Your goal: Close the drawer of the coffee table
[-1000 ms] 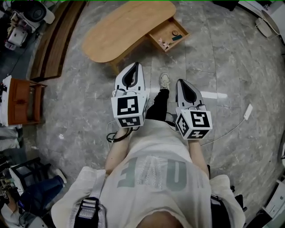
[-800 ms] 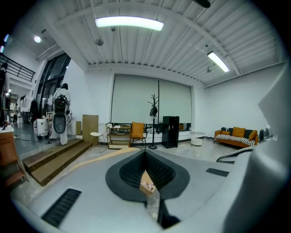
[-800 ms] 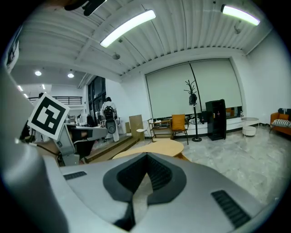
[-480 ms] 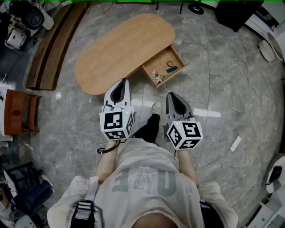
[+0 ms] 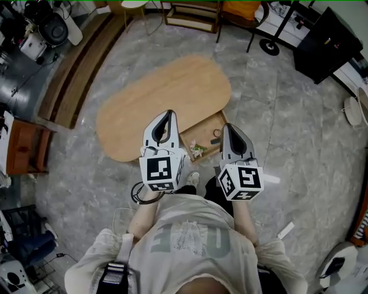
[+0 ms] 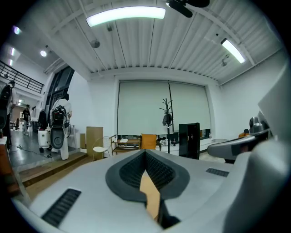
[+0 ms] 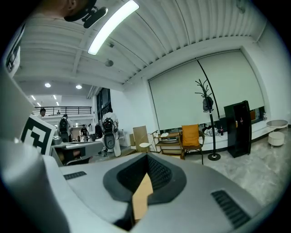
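The oval wooden coffee table (image 5: 161,97) stands on the grey marble floor just ahead of me in the head view. Its drawer (image 5: 202,139) is pulled out from the near side, and small items (image 5: 197,150) lie inside. My left gripper (image 5: 167,113) hangs shut over the table's near edge, left of the drawer. My right gripper (image 5: 228,127) is shut above the drawer's right end and hides part of it. In the left gripper view (image 6: 145,153) and the right gripper view (image 7: 146,157) the jaws meet with nothing held, and a sliver of the wood shows below them.
A wooden platform (image 5: 69,74) runs along the left, with an orange cabinet (image 5: 23,146) beside it. A shelf and chair (image 5: 192,14), a coat-stand base (image 5: 268,46) and a black cabinet (image 5: 330,49) stand beyond the table. A white power strip (image 5: 286,231) lies on the floor at the right.
I have walked toward the table: it and the open drawer slid from the top of the head view down under both grippers. Both grippers stayed shut.
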`<act>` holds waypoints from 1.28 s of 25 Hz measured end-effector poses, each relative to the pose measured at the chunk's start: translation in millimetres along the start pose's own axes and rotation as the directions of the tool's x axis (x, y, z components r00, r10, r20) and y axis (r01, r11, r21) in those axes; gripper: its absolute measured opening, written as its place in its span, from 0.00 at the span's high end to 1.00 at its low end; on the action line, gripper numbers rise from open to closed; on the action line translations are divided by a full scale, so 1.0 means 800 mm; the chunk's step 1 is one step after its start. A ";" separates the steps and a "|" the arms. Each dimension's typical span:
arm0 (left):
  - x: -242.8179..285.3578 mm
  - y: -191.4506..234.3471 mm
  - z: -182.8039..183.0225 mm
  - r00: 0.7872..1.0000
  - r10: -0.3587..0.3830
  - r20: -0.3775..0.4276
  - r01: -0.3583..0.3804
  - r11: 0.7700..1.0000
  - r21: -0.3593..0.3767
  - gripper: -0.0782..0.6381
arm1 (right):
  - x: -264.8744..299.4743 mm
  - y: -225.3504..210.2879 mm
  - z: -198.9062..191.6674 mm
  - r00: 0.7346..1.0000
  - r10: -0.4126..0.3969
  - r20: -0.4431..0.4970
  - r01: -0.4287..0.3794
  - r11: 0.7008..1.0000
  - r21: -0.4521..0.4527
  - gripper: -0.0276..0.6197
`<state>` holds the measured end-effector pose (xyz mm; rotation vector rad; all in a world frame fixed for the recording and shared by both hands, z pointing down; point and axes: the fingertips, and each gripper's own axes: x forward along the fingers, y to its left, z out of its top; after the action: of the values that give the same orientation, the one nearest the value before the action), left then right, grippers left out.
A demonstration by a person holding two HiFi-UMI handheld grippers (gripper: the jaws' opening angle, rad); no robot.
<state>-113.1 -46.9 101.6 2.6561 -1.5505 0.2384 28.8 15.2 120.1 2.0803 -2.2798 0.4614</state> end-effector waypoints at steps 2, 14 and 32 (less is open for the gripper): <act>0.022 -0.017 0.004 1.000 0.016 -0.011 -0.016 1.000 -0.016 0.88 | 0.020 -0.025 0.010 1.000 0.010 -0.008 -0.010 1.000 0.000 0.95; 0.059 -0.059 0.001 0.974 0.223 -0.048 -0.225 0.973 -0.057 0.88 | 0.067 -0.085 0.038 0.973 0.229 -0.035 -0.230 0.973 -0.032 0.95; 0.146 -0.078 -0.172 0.975 0.142 -0.169 -0.156 0.985 -0.075 0.88 | 0.154 -0.108 -0.121 0.921 0.340 -0.191 -0.368 0.919 -0.140 0.95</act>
<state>-16.4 -99.2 258.0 2.3911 -1.6672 0.3754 81.6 -87.6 256.1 1.4926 -2.4990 0.4048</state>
